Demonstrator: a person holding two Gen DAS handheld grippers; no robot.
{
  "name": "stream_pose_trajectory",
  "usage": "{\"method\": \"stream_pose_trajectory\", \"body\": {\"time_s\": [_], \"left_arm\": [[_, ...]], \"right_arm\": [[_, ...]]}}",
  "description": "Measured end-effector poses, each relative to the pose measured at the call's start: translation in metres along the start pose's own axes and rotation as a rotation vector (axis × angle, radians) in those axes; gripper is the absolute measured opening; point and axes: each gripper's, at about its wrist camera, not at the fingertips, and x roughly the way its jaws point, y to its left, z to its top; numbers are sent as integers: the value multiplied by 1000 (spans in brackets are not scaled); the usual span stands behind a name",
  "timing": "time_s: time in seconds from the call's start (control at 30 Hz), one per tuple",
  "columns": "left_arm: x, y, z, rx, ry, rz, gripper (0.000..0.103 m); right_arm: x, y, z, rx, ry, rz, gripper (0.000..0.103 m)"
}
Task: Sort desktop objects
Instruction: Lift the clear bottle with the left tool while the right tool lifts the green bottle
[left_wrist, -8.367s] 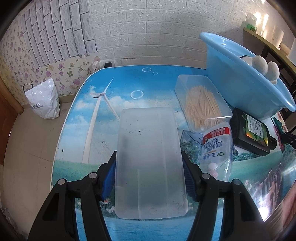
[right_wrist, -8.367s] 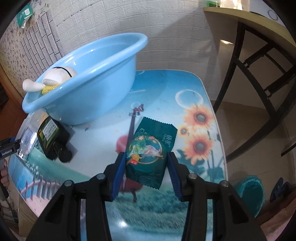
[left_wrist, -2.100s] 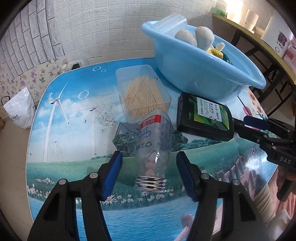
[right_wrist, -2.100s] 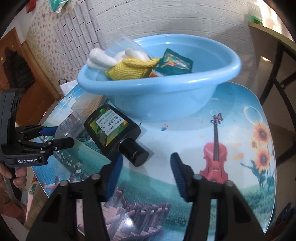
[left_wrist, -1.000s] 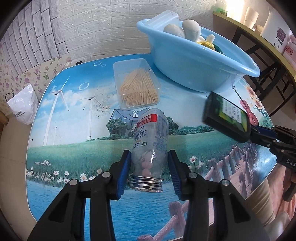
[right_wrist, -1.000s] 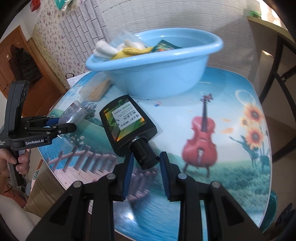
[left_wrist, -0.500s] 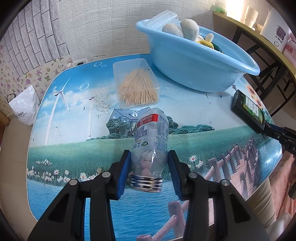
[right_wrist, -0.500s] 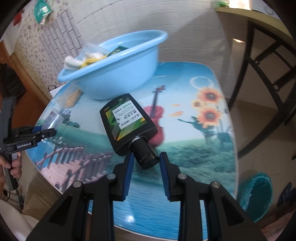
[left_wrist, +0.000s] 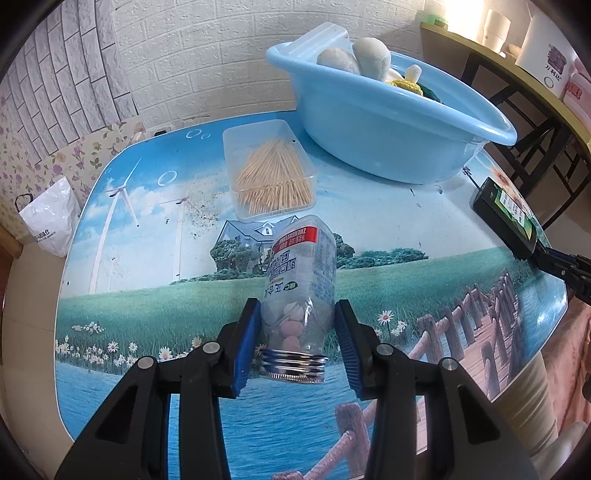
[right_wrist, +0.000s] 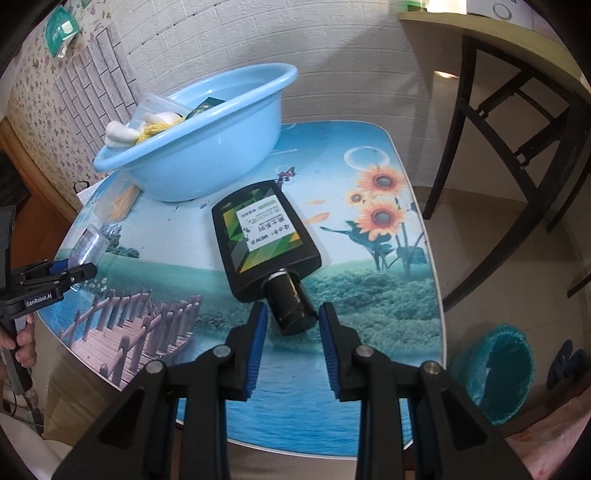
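The clear jar (left_wrist: 301, 280), with pink and white sweets inside and a silver screw lid nearest the camera, sits pinched between the blue pads of the left gripper (left_wrist: 298, 341), lifted above the table (left_wrist: 147, 302). Beyond the jar, toward the wall, a clear box of toothpicks (left_wrist: 271, 173) lies flat on the table, and past that, to the right, stands the blue basin (left_wrist: 384, 122), already holding a plush toy, a yellow knitted piece and a clear lid. Right of the jar, near the table's edge, the black bottle (right_wrist: 264, 238) hangs in the air, its cap between the pads of the right gripper (right_wrist: 293, 334). Those jaws have just been opening a little; the right pad seems to stand slightly off the cap, though the view is too steep to be sure. A teal bin (right_wrist: 495, 373) sits on the floor further right.
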Motion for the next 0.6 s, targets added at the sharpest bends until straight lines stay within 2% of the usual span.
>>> {"method": "stream_pose_trajectory", "body": {"time_s": [0.07,0.13,0.2,0.27,0.33,0.47,0.6], "left_arm": [[0,0,0,2,-2,2,40],[1,-1,0,7,-3,5,40],[1,-1,0,13,-5,8,40],[1,-3,0,13,-7,8,40],[1,-2,-1,15,-8,9,40],[2,-3,1,26,-16,13,40],[4,-4,3,31,-22,13,41]], "right_arm": [[2,-1,-1,8,1,3,48],[4,-2,-1,12,-3,-9,54],[6,-2,0,4,-2,0,55],[8,0,1,-15,-4,-7,65],[10,2,3,-31,-8,-20,70],[15,1,7,-37,-16,-21,77],[20,1,13,-58,-12,-17,77]]}}
